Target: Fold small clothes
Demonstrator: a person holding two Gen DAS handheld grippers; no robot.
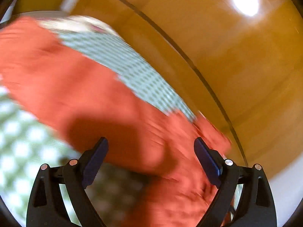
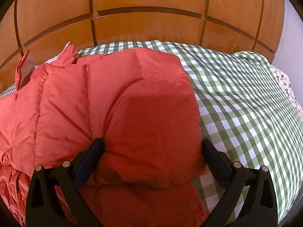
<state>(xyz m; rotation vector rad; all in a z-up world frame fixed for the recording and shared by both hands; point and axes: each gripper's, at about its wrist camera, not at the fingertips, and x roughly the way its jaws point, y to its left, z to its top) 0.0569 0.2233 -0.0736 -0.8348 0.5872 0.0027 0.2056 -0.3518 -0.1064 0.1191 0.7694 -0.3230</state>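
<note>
A red quilted puffer garment (image 2: 113, 104) lies bunched on a green-and-white checked cloth (image 2: 236, 98). My right gripper (image 2: 151, 147) is open, its jaws wide apart around a puffy fold of the garment, the left finger (image 2: 94, 151) pressing into the fabric. In the left wrist view everything is motion-blurred: the red garment (image 1: 94, 98) crosses the frame over the checked cloth (image 1: 132, 70). My left gripper (image 1: 151, 147) is open, jaws spread with red fabric showing between them; whether it touches the fabric I cannot tell.
A wooden panelled wall or headboard (image 2: 147, 24) rises behind the checked surface, also in the left wrist view (image 1: 227, 56). A floral-patterned fabric (image 2: 286, 87) lies at the right edge. A white wall (image 2: 293, 43) stands at far right.
</note>
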